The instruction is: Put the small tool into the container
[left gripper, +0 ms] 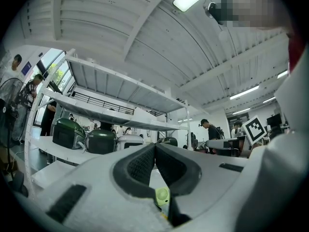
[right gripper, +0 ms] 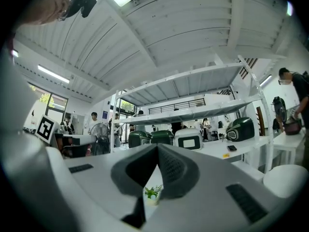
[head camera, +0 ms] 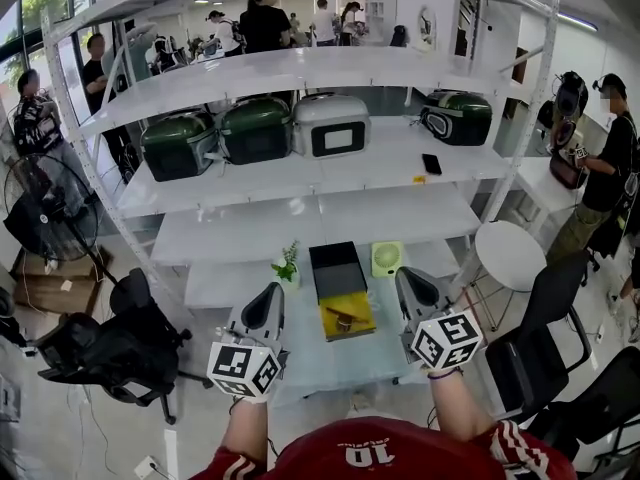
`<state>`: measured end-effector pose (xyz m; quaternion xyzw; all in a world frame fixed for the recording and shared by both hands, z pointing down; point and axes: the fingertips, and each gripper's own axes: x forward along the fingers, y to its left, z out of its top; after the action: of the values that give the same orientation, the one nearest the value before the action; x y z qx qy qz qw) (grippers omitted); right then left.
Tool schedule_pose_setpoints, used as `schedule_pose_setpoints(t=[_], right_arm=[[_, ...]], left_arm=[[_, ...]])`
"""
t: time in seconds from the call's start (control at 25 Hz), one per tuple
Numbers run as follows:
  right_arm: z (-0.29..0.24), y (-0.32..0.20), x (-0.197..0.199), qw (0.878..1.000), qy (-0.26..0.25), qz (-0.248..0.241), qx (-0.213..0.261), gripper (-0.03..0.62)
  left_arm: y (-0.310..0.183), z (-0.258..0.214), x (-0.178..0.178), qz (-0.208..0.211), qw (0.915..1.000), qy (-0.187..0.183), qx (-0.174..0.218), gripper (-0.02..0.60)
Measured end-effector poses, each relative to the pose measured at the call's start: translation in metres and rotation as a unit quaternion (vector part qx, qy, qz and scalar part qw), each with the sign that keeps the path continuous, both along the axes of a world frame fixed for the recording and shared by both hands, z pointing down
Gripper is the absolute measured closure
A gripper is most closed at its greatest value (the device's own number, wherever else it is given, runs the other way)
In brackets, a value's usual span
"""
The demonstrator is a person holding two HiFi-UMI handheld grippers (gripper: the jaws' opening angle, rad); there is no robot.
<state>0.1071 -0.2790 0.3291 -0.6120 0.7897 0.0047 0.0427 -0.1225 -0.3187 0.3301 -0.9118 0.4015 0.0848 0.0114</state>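
A black open box (head camera: 336, 268) stands on the low white shelf (head camera: 300, 358). A yellow tray (head camera: 347, 316) lies just in front of it, with a small dark tool (head camera: 343, 318) on it. My left gripper (head camera: 272, 290) is held to the left of the tray and my right gripper (head camera: 405, 273) to its right. Neither touches the tool. In the left gripper view the left gripper (left gripper: 155, 145) has its jaws together with nothing in them. The right gripper (right gripper: 157, 145) is likewise shut and empty in its own view.
A small potted plant (head camera: 288, 266) and a green round device (head camera: 387, 258) flank the box. Green cookers (head camera: 178, 146), a white one (head camera: 331, 125), a radio (head camera: 457, 117) and a phone (head camera: 431, 163) sit on the shelf above. Beside the rack are a round stool (head camera: 510, 255) and black chairs (head camera: 115, 343).
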Motion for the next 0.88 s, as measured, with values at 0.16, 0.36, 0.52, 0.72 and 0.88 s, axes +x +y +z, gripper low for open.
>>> schedule_pose_setpoints(t=[0.16,0.36,0.52,0.72,0.88], right_arm=[[-0.0059,0.0016,-0.0006,1.0,0.006,0.002,0.007,0.591],[-0.0063,0.0023,-0.0037,1.0,0.011,0.004,0.01,0.592],[-0.0047,0.0045,-0.0035,1.0,0.008,0.005,0.007,0.592],[-0.0054,0.0051,-0.0058,1.0,0.011,0.003,0.008,0.592],[-0.0023,0.0046,-0.0051,1.0,0.013,0.006,0.003,0.592]], left_arm=[[0.0029,-0.0036,-0.0005,0.002,1.0,0.002,0.003,0.582],[0.0051,-0.0037,-0.0047,-0.002,1.0,0.004,0.005,0.582],[0.007,-0.0011,-0.0076,-0.005,1.0,0.006,0.001,0.583],[0.0081,-0.0006,-0.009,-0.007,0.9999,0.009,0.002,0.582],[0.0067,0.0011,-0.0077,-0.004,0.9999,0.01,0.0,0.582]])
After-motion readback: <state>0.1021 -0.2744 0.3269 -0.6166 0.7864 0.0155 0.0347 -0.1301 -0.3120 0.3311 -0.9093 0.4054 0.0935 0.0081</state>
